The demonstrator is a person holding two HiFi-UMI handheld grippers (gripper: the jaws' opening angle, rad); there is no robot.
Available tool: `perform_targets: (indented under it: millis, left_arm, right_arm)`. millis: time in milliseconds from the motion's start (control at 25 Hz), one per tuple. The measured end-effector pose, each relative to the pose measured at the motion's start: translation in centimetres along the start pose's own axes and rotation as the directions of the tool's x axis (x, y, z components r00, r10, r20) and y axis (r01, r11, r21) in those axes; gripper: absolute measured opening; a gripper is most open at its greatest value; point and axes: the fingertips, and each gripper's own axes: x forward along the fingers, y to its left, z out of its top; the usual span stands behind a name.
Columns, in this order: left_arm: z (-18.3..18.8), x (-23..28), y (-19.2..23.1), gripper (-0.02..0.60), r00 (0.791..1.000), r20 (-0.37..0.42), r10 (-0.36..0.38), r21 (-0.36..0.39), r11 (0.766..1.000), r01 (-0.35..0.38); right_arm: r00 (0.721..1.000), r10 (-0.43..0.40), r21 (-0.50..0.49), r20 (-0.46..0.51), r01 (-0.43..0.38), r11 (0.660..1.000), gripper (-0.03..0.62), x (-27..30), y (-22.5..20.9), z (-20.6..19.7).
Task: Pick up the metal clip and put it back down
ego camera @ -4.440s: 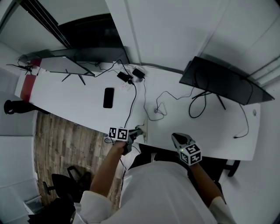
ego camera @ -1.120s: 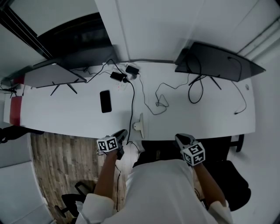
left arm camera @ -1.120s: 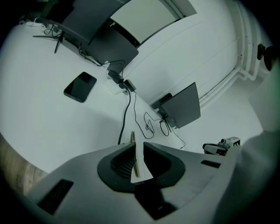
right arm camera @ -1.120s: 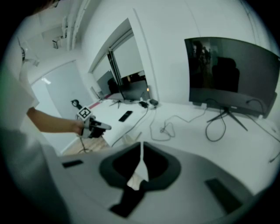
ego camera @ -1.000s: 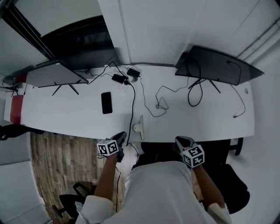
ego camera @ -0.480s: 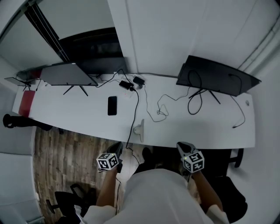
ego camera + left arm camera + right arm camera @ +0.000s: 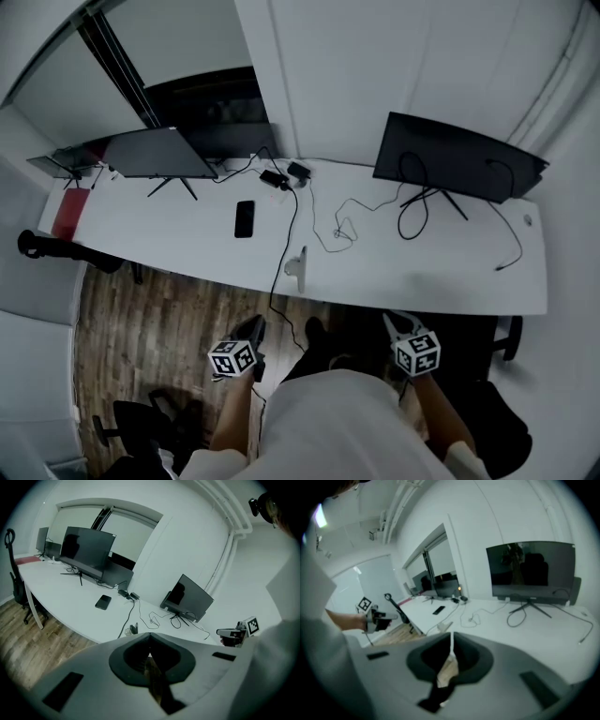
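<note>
Both left gripper (image 7: 254, 327) and right gripper (image 7: 393, 322) hover well off the metal clip (image 7: 297, 269).

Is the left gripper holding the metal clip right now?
No, the metal clip lies at the desk's near edge, apart from the shut, empty left gripper.

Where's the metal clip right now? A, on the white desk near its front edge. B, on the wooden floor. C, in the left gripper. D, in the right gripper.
A: the metal clip lies on the white desk by its front edge; left gripper and right gripper are shut, empty.
</note>
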Motion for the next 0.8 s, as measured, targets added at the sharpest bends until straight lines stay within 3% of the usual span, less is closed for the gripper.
perform_targets:
  millis: [400, 800]
  left_arm:
    - [-1.4, -6.6, -3.3, 0.032, 0.997, 0.068, 0.041, 0.062, 0.997, -0.045]
    - [-0.8, -9.1, -3.3, 0.032, 0.994, 0.105, 0.037, 0.095, 0.994, -0.047]
  right_arm:
    - [1.0, 0.018, -0.043, 0.017, -0.018, 0.999, 0.037, -3.1, 1.5, -2.0]
    - [0.999, 0.022, -0.083, 0.043, -0.019, 0.996, 0.037, -3.5, 4.0, -2.1]
